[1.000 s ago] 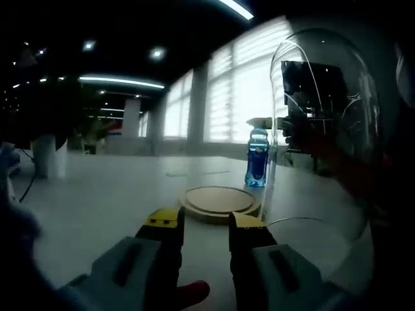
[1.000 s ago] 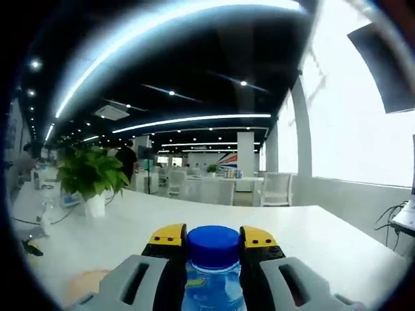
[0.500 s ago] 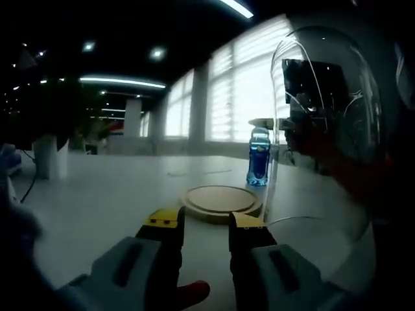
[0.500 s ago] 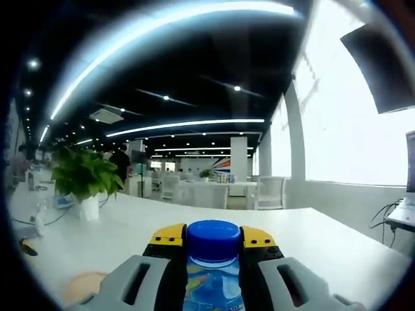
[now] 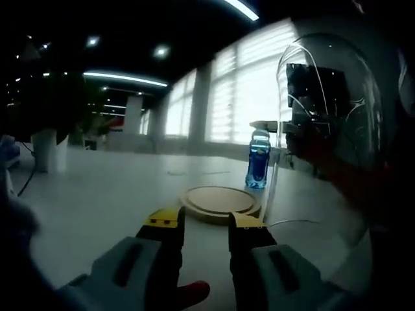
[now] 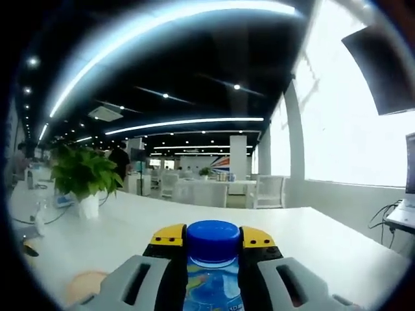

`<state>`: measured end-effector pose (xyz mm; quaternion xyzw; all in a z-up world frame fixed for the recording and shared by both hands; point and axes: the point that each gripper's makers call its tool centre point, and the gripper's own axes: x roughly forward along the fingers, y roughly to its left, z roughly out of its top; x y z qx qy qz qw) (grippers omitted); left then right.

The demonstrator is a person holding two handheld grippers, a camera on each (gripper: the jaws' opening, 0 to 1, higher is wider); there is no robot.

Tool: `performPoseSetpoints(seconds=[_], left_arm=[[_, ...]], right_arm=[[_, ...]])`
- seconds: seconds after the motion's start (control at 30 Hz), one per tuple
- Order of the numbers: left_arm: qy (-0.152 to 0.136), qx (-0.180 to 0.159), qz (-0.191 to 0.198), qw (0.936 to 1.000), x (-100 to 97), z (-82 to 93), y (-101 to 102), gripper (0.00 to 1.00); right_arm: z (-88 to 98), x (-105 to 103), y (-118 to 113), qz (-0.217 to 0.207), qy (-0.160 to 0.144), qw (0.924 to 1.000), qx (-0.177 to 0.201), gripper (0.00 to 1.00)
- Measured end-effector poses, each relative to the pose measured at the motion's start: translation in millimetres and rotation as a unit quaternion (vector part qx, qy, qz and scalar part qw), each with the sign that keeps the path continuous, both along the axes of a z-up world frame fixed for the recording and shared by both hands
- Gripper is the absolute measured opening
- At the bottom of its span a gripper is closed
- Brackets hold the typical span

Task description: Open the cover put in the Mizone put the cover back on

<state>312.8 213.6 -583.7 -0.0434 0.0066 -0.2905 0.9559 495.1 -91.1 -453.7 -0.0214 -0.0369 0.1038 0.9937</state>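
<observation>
My right gripper (image 6: 212,241) stays clamped on the Mizone bottle (image 6: 212,275), blue cap (image 6: 212,234) between the jaws. From my left gripper (image 5: 204,222), jaws parted and empty, the bottle sits just behind the wooden base (image 5: 220,201), lower than a second ago. The glass cover (image 5: 327,123) stands right of the base, unmoved.

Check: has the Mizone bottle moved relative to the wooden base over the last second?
Barely. In the left gripper view the Mizone bottle keeps its spot just behind the wooden base, right gripper's jaws at its cap; no clear direction.
</observation>
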Motion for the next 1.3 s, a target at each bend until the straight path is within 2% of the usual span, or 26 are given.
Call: performPoseSetpoints(seconds=[0.2,0.4,0.47,0.73,1.13,1.3], left_arm=[[0.0,0.006,0.0,1.0,-0.2,-1.3,-1,0.2],[0.001,0.007,-0.003,1.0,-0.7,-1.9,-3,0.2],[0.001,0.007,-0.005,1.0,-1.1,-1.7,-3,0.2],[0.0,0.01,-0.009,0.9999,-2.1,-1.9,-5,0.2],[0.003,0.012,-0.002,0.9999,-0.8,-3.1,-3,0.2],[0.004,0.013,-0.005,0.9999,-1.5,-3.7,-5,0.2]], right_arm=[[1.0,-5,15,0.02,-0.008,0.9996,-0.017,0.22],[1.7,-7,27,0.047,0.005,0.9989,0.009,0.22],[3.7,-9,31,0.052,0.004,0.9986,0.006,0.22],[17.3,-20,53,0.079,-0.015,0.9968,-0.001,0.22],[40.3,-37,103,0.155,-0.032,0.9873,0.02,0.22],[38.1,-43,133,0.196,-0.024,0.9801,0.024,0.22]])
